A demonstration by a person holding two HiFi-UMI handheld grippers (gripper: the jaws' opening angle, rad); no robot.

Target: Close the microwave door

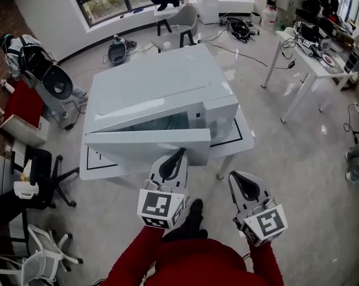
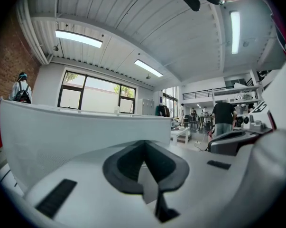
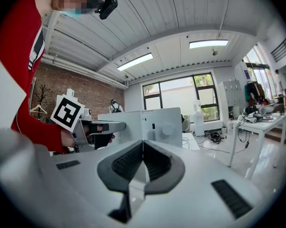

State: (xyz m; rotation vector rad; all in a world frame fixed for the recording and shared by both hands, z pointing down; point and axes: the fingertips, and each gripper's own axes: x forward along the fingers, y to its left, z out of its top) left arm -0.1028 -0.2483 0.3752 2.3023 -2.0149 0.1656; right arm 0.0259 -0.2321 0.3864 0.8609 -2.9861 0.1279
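Observation:
A white microwave (image 1: 161,82) sits on a low white table (image 1: 242,140). Its door (image 1: 146,145) stands ajar, hinged at the left, with the cavity (image 1: 161,124) showing behind it. My left gripper (image 1: 180,152) is shut and empty, its tip right at the door's outer face near the free end; I cannot tell if it touches. In the left gripper view the door (image 2: 81,132) fills the space ahead of the left gripper (image 2: 143,144). My right gripper (image 1: 237,176) hangs shut and empty to the right, apart from the door. The right gripper view shows the right gripper (image 3: 143,144), the microwave's control panel (image 3: 161,125) and the left gripper (image 3: 93,127).
A black office chair (image 1: 45,171) stands to the left and a white desk (image 1: 307,61) with gear to the right. A grey chair (image 1: 179,25) and cables lie behind the microwave. My foot (image 1: 194,214) is on the floor below the grippers.

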